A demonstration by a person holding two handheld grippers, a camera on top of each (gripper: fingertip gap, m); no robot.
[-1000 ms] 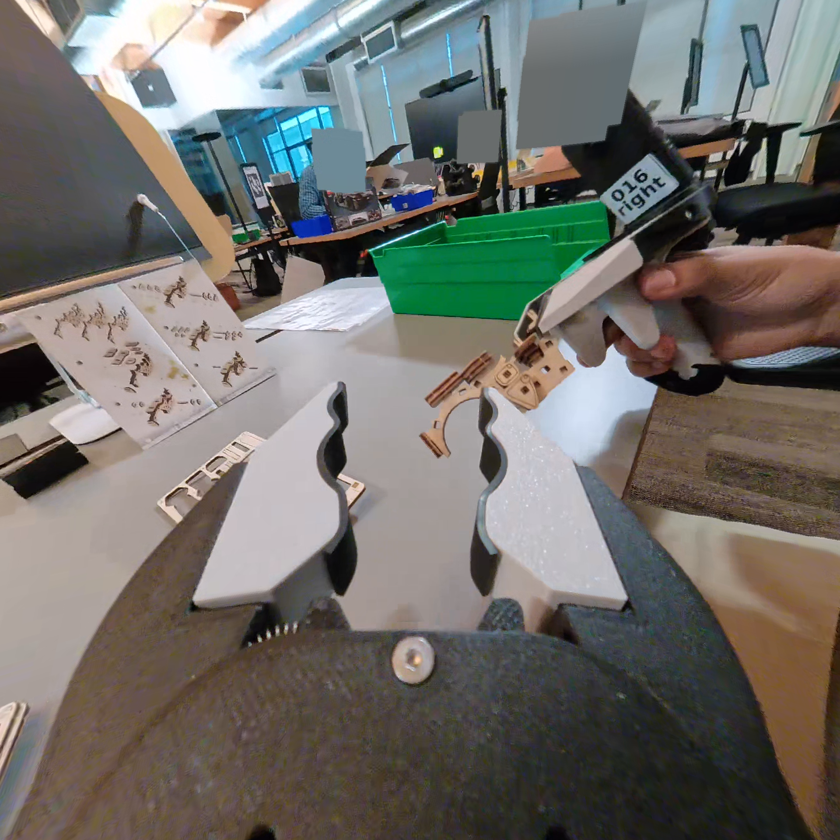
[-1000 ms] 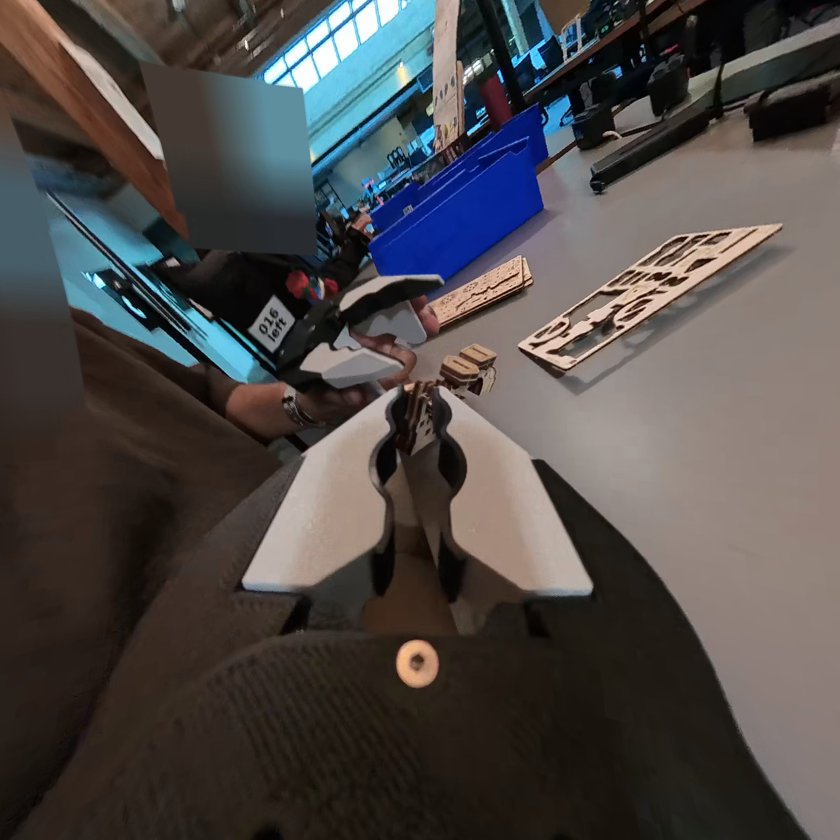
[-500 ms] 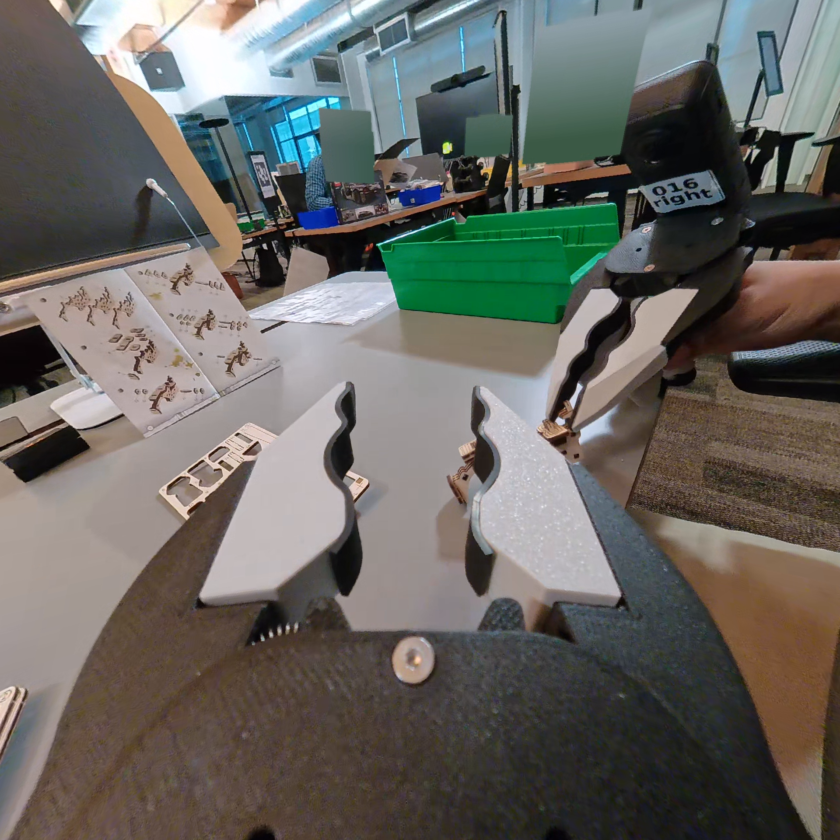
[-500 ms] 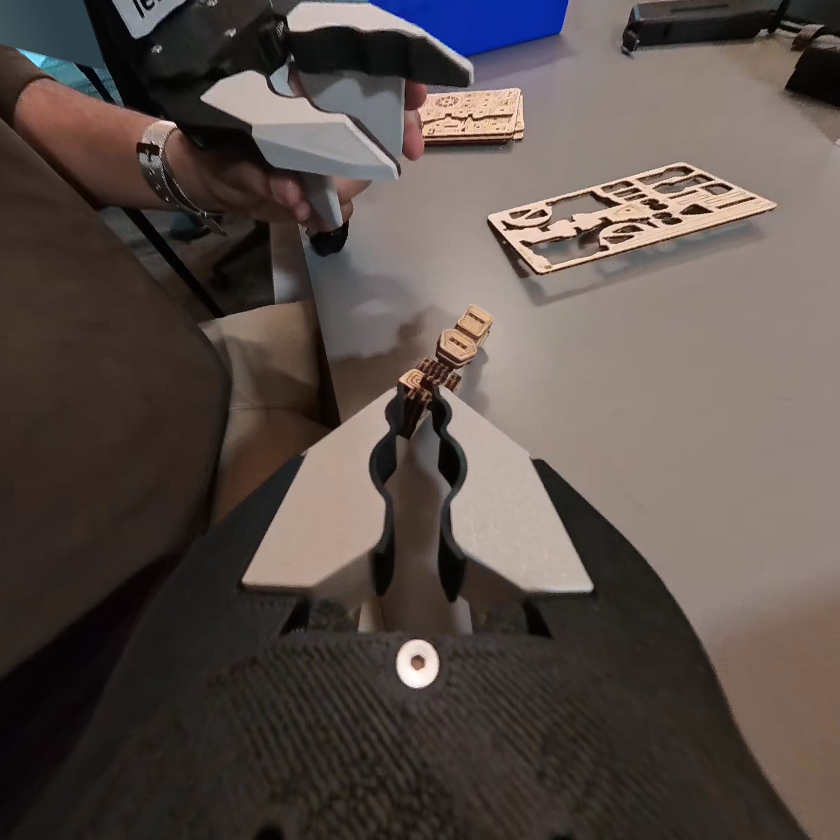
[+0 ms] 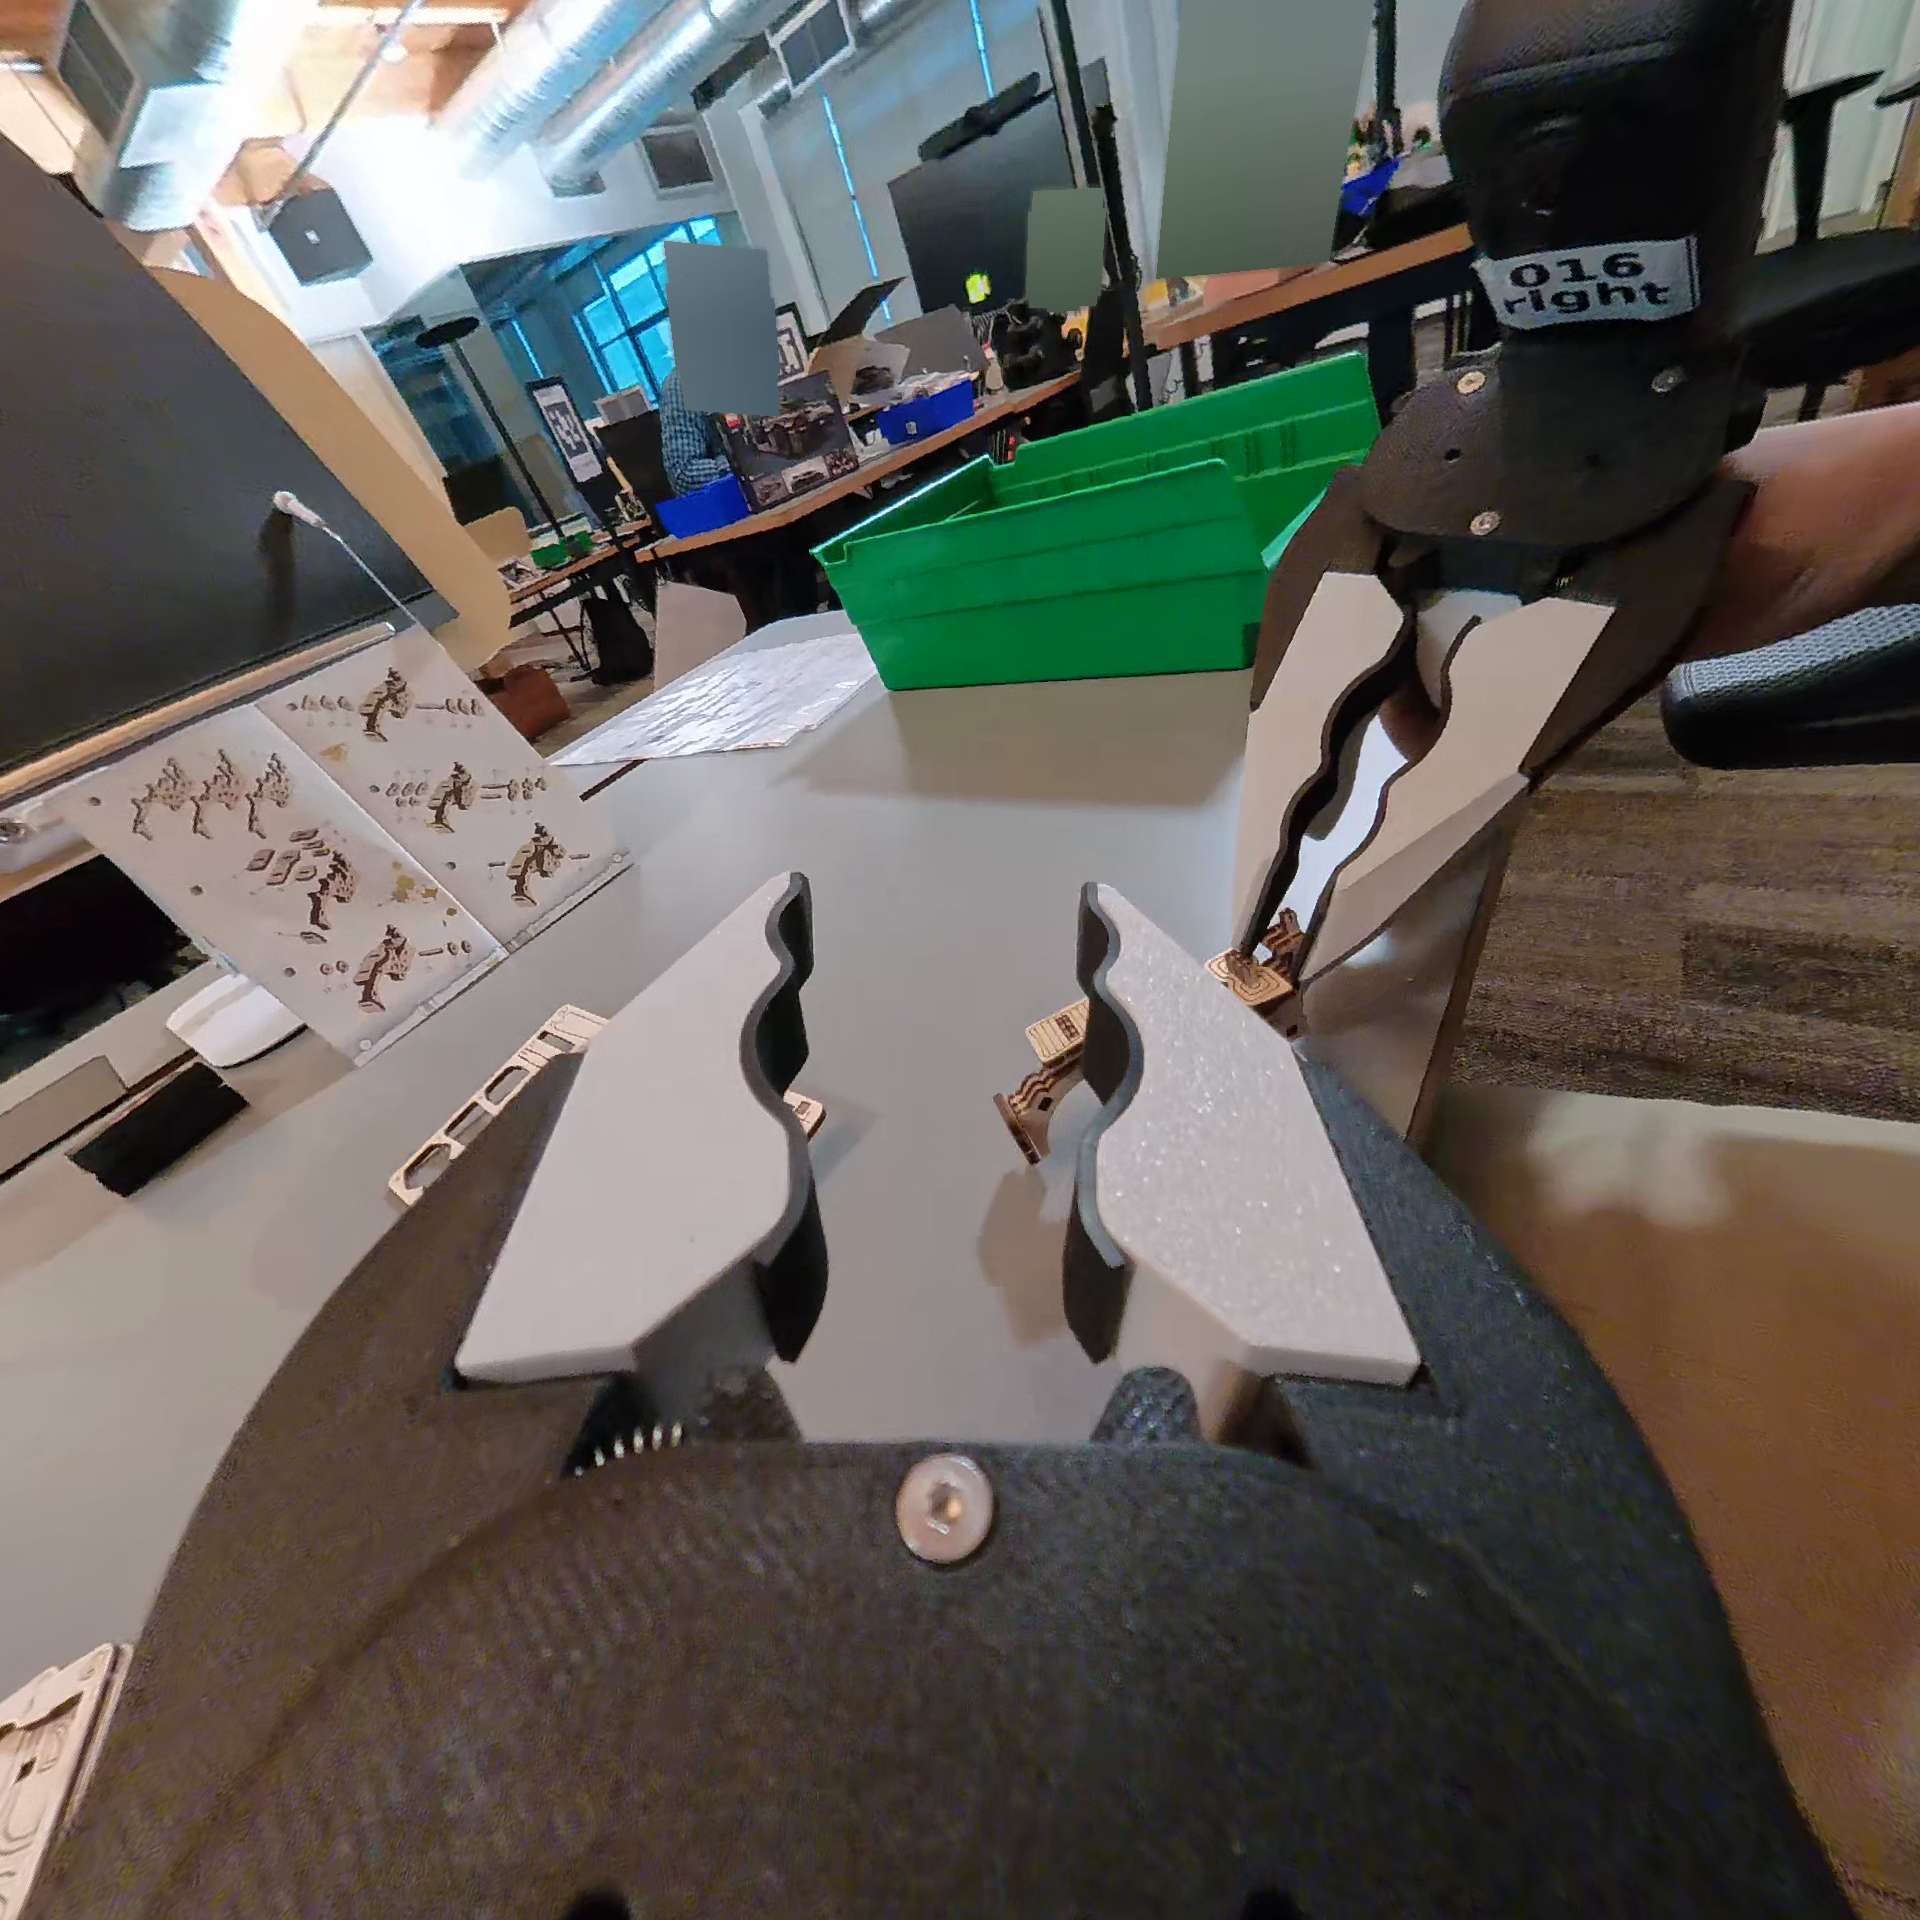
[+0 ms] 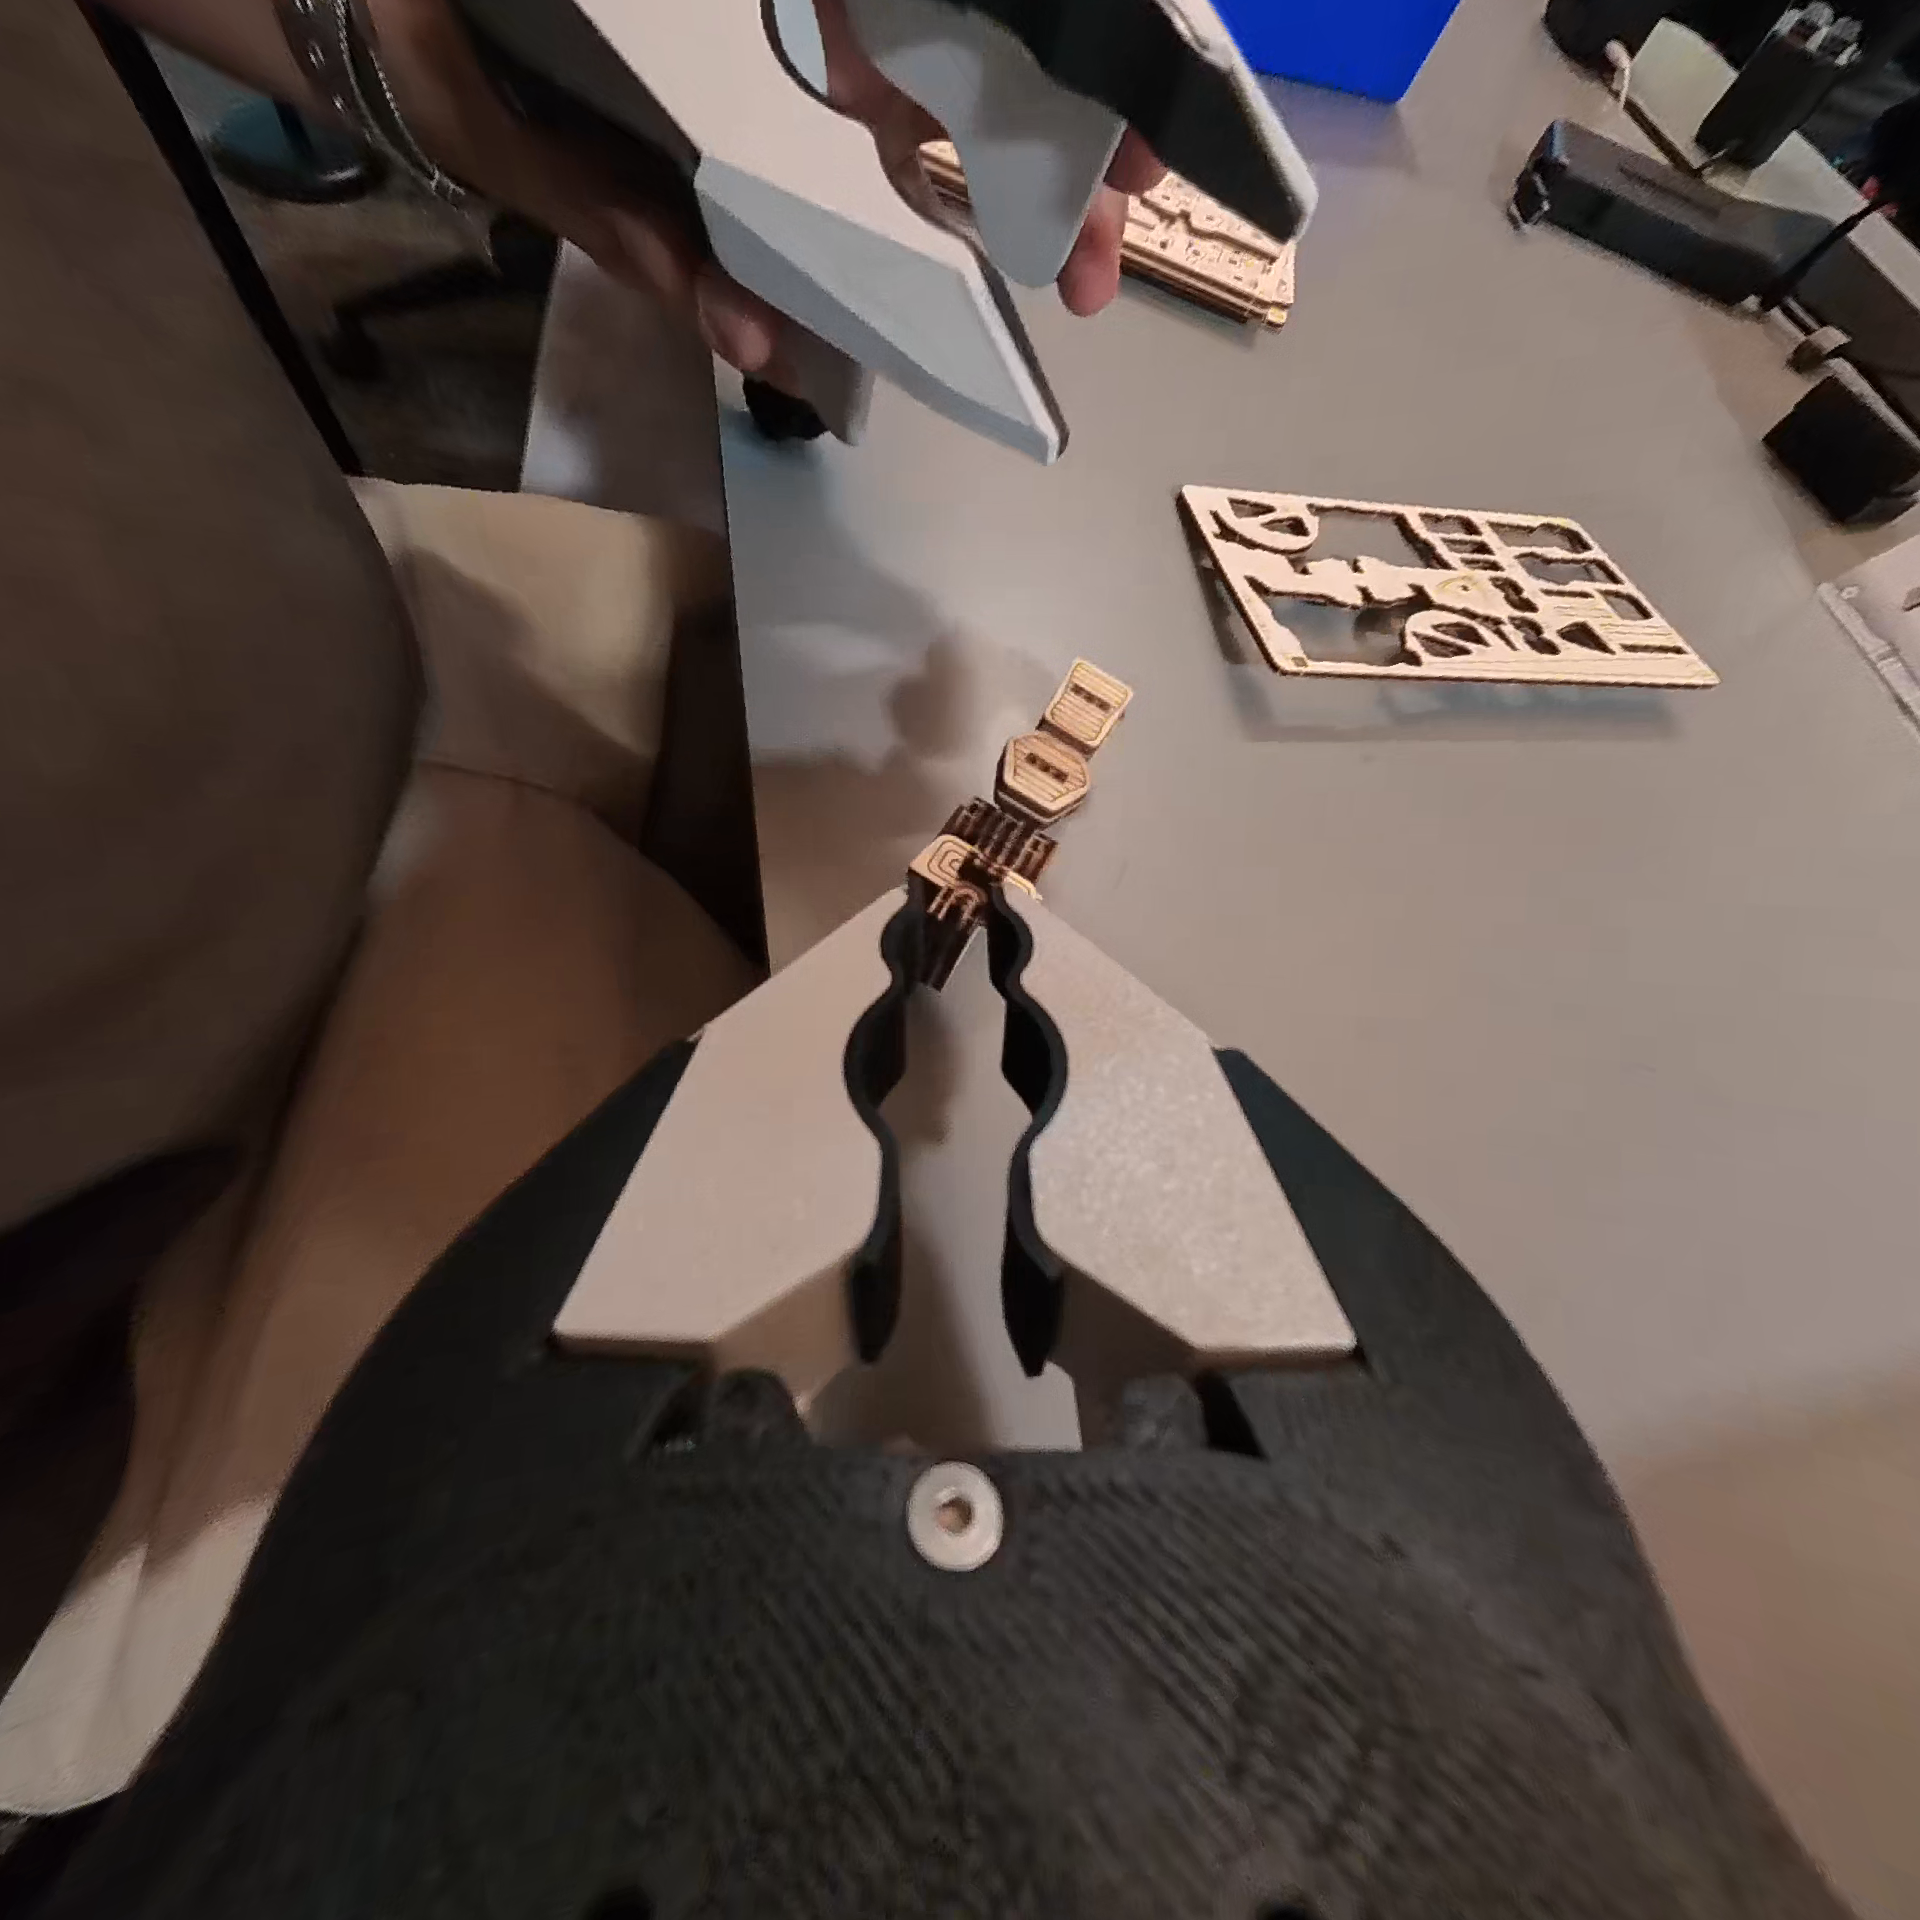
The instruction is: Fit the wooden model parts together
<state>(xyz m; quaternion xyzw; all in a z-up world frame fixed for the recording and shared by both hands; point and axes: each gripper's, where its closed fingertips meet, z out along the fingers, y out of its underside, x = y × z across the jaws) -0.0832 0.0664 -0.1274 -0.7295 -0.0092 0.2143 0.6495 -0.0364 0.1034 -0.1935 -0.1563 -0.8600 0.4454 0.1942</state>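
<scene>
My right gripper is shut on one end of a small wooden model of several joined laser-cut pieces. It holds the model low over the grey table, near the front edge; I cannot tell whether the far end touches. In the left wrist view the right gripper points steeply down, and the model shows partly behind my own right finger. My left gripper is open and empty, just left of the model. One of its fingers hangs above the model in the right wrist view.
A punched-out wooden sheet lies flat to the right of the model, and also shows in the left wrist view. A stack of wooden sheets lies farther back. Instruction sheets lean at the left. A green bin stands at the back.
The right gripper has tilted downward and brought the model from mid-air to low over the table near its edge. The left gripper has stayed open and now sits closer to the model.
</scene>
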